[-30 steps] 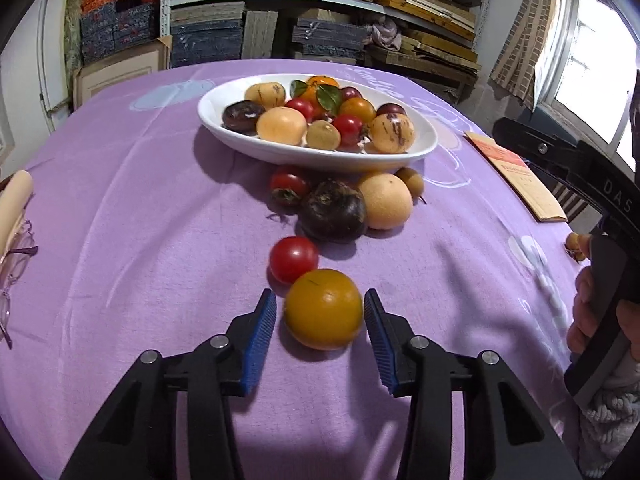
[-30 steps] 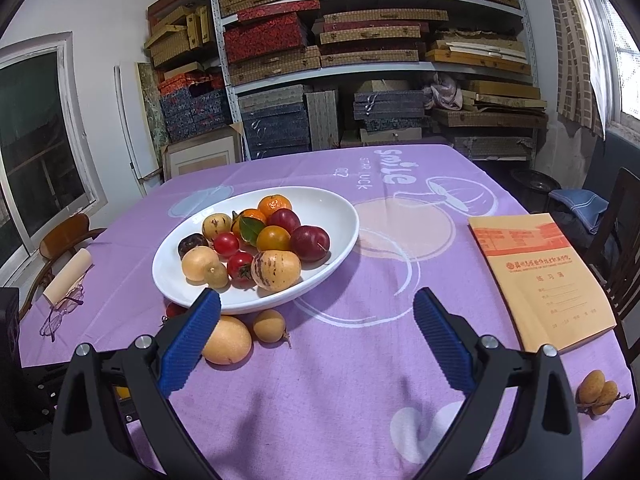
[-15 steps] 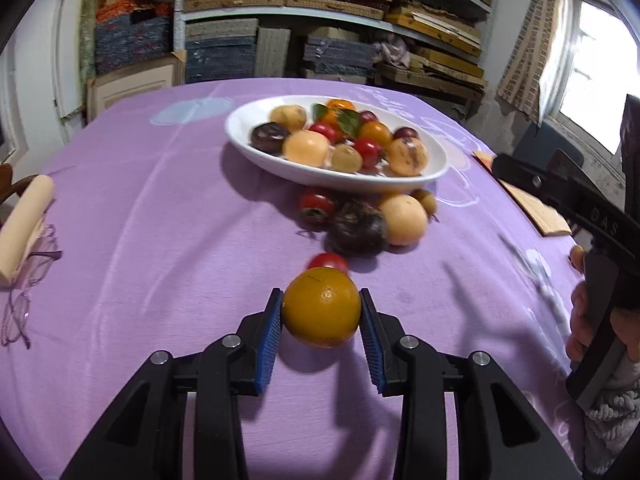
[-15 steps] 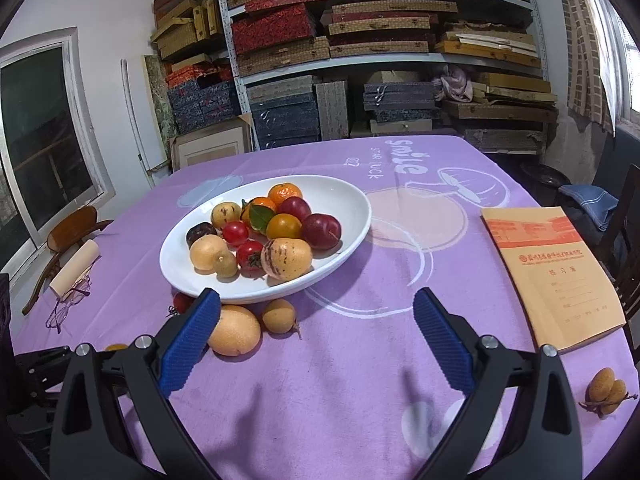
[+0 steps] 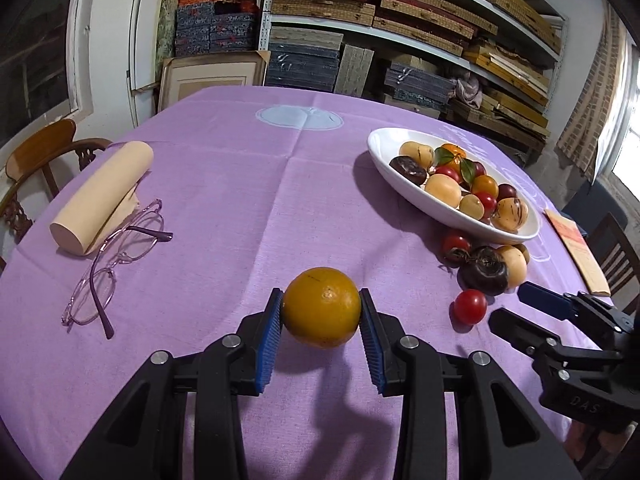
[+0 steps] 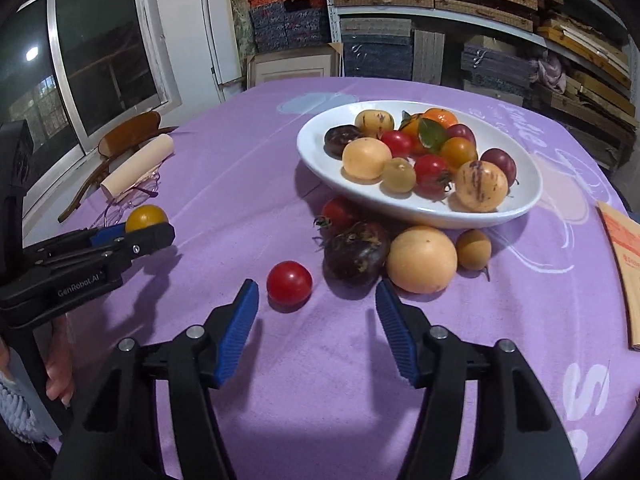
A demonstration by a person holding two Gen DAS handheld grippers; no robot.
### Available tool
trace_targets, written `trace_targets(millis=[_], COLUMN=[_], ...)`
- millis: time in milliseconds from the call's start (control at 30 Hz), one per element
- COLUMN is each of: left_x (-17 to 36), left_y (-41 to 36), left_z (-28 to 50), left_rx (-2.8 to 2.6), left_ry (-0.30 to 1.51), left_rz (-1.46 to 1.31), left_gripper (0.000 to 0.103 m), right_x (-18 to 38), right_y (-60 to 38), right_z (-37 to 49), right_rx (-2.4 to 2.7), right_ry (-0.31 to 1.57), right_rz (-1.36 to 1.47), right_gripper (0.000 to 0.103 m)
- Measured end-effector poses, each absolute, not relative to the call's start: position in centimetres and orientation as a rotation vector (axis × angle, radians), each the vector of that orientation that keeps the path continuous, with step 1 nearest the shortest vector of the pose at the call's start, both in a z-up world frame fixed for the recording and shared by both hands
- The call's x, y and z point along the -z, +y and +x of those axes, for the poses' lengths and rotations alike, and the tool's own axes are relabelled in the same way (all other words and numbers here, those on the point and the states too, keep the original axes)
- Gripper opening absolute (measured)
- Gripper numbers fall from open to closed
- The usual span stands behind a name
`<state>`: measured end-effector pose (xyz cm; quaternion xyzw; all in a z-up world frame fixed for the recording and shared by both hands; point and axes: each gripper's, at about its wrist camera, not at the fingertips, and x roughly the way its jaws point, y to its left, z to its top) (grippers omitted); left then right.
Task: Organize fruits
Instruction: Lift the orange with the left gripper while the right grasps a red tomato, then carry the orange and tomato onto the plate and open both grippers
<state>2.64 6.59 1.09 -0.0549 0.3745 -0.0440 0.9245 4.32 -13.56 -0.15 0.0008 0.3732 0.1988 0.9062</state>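
Observation:
My left gripper (image 5: 321,296) is shut on an orange (image 5: 322,306), which it holds just above the purple tablecloth. From the right wrist view that same left gripper (image 6: 132,240) and the orange (image 6: 146,218) appear at the left. My right gripper (image 6: 316,286) is closing, with nothing between its blue pads. A small red tomato (image 6: 289,282) lies just ahead of its left fingertip. Behind it sit a dark purple tomato (image 6: 356,254), a pale round fruit (image 6: 421,259) and a small brown fruit (image 6: 474,249). The white bowl (image 6: 420,216) holds several fruits.
Eyeglasses (image 5: 116,256) and a beige roll (image 5: 104,196) lie at the table's left side. A wooden chair (image 5: 40,152) stands beyond them. An orange booklet (image 6: 620,264) lies near the right edge. Shelves of stacked boxes fill the back wall.
The left jaws shut on the orange, lifted it and swung left, away from the bowl. The right gripper swung left and down toward the loose fruits, and its jaws narrowed.

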Motion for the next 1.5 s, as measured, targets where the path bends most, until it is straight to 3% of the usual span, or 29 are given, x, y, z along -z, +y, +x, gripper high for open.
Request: trace_targets(millis=[333,433,833,933,1133,1500], left_x=[-1.4,-1.5,-1.8,-1.8,-1.7,-4.5], left_y=[6.4,6.2,6.5,6.5,6.5,3.4], left_z=[2.3,1.9,1.9,1.9,2.1,5.5], left_rx=[0.134,0.139,0.152,0.154,0.159,0.221], left_ry=[0.765,0.759,0.754,0.759,0.766,0.730], left_rz=[-0.127,-0.123,-0.144,-0.149,-0.148,-0.072], left_gripper=[0.038,0.038,0.038,0.038,0.038,0.038], right_x=[1.4,1.2,1.3,1.5,1.4,-5.4], right_y=[-11.4,-10.6,-8.4,-8.1,-8.8,-17.9], right_z=[5.4,5.3,7.3,7.4,7.0,7.6], right_rx=[-0.415,-0.457,-0.455,-0.460,-0.465,-0.330], right_ry=[0.865,0.879,0.888,0.894,0.881,0.700], right_rz=[-0.020,-0.020,-0.043,-0.049,-0.021,0.088], right_gripper=[0.055,0.037,0.036,0.025,0.024,0.024])
